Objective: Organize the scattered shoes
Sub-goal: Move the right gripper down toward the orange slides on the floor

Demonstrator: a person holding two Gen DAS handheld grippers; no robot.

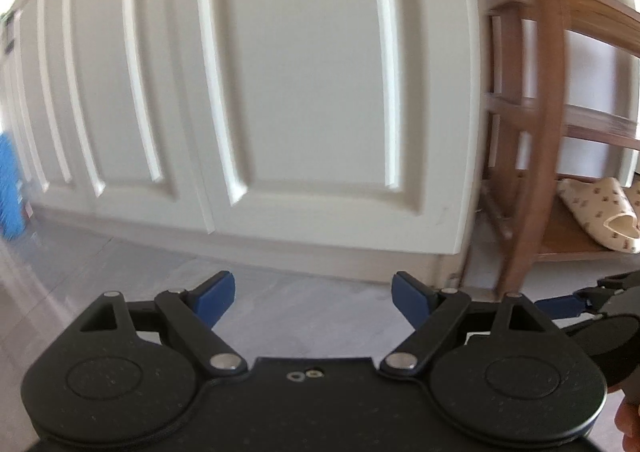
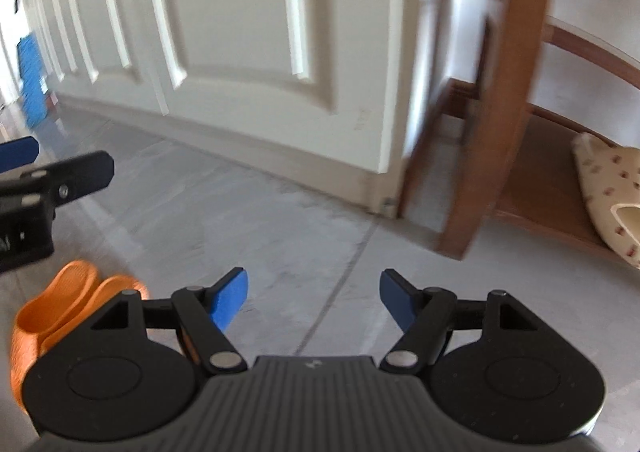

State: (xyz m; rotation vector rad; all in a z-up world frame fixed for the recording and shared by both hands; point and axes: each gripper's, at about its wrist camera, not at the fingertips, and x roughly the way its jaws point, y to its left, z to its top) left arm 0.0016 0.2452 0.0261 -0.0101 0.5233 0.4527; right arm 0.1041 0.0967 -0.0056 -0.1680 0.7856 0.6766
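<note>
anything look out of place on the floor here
Yes: an orange pair of slippers lies loose on the grey tile floor, away from the wooden shoe rack, whose bottom shelf already holds cream patterned slippers. Nothing looks spilled or damaged.

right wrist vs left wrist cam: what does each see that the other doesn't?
Right wrist only: orange slippers on the grey floor, low at left, partly behind the right gripper.
Left wrist only: the upper shelves of the wooden shoe rack.
Both: white panelled doors, the beige patterned slipper on the rack's bottom shelf, a blurred blue object at far left, and both grippers open and empty, including the left gripper.
</note>
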